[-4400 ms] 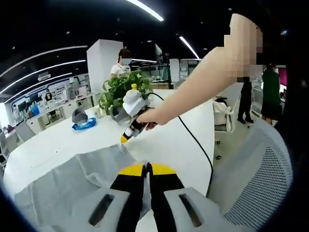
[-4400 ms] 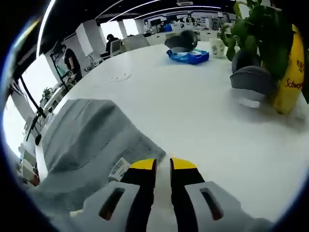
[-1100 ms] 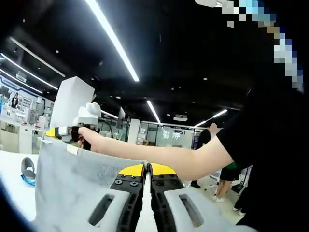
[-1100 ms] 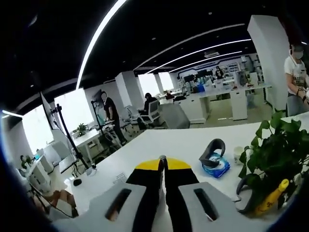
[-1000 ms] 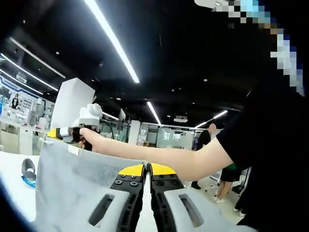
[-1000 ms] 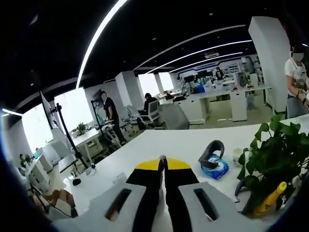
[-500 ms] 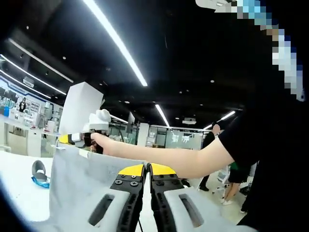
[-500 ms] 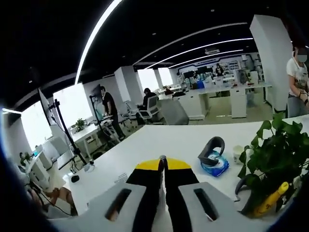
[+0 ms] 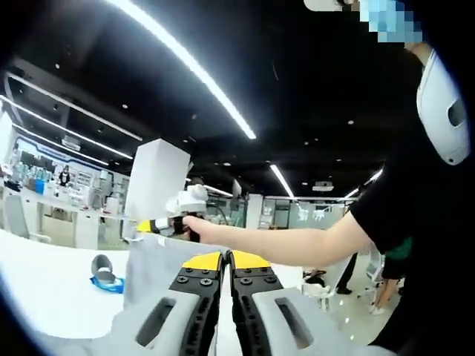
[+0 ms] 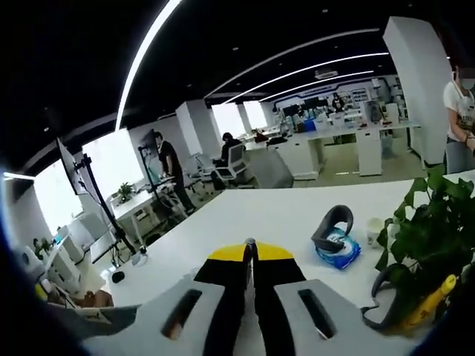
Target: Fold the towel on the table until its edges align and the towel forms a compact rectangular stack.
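The towel (image 9: 152, 271), a pale grey cloth, was seen held up in the air between the two tools, well above the white table (image 10: 274, 215), its top edge stretched from one corner to the other in the left gripper view. The left gripper (image 9: 225, 258) was seen with its jaws closed together, cloth spreading out on both sides of them, so it was judged to be clamped on one top corner. The right gripper (image 9: 157, 225) was seen in that same view, pinching the far corner in the person's hand (image 9: 194, 225); in the right gripper view its own jaws (image 10: 251, 251) were pressed shut. For the step in hand, a fold made from the lifted position, both corners would best be kept level and the top edge taut (a slack edge would be expected to let the halves land askew). The hanging edge should be laid down on the table first, and the held corners then carried over to meet it, clear of the plant (image 10: 430, 222) and the blue item (image 10: 338, 245) on the table.
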A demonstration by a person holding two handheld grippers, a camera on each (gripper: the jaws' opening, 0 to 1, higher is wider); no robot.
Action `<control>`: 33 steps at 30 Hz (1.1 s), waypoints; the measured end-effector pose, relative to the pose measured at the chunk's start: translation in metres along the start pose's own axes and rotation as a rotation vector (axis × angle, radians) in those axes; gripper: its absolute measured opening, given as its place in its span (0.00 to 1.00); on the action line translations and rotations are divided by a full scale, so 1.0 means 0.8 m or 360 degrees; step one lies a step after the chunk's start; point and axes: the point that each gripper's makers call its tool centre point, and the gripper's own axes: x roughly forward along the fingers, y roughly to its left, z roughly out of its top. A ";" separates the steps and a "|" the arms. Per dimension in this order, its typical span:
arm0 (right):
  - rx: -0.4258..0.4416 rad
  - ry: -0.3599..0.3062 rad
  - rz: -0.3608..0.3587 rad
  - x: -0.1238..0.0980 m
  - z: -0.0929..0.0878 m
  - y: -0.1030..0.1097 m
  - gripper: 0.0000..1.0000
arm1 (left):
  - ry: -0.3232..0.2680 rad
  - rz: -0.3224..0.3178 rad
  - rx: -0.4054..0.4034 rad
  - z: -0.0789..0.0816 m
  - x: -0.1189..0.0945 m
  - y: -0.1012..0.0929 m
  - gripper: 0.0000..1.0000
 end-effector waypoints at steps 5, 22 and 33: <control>0.0000 0.0012 0.0010 0.011 -0.004 0.004 0.00 | 0.0009 0.0118 0.0020 0.001 -0.020 0.023 0.03; -0.0033 0.0119 0.0127 0.053 -0.026 0.049 0.00 | 0.0202 0.0356 0.0117 -0.035 -0.089 0.057 0.03; -0.0060 0.0197 0.0224 0.096 -0.049 0.091 0.00 | 0.0265 0.0395 0.0150 -0.042 -0.118 0.055 0.03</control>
